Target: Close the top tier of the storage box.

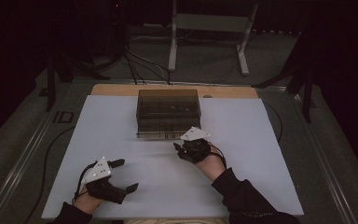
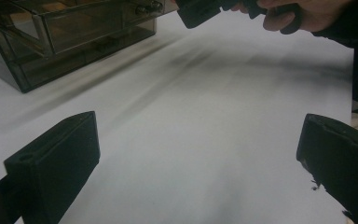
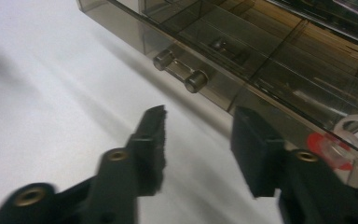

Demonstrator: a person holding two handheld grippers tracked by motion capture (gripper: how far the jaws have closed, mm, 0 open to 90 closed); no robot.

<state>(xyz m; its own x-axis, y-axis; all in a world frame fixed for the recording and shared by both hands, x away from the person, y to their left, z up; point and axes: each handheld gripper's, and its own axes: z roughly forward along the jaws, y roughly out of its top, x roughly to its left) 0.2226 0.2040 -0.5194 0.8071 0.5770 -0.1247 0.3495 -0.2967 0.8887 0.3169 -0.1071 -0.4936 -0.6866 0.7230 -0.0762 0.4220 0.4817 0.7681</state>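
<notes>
Smoky clear plastic, the drawer box (image 1: 168, 113) sits near the far edge of the table (image 1: 121, 186), long axis along that edge, its front and handle (image 3: 180, 71) facing me. My right gripper (image 1: 190, 148) is just before the handle, jaws partly apart, nothing between them. My left gripper (image 1: 121, 176) rests near the front-left corner, jaws wide, holding nothing.

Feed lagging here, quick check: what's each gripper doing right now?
Left gripper: open wide, holding nothing, over the table.
Right gripper: part open, nothing between the jaws, just short of the drawer box handle.
</notes>
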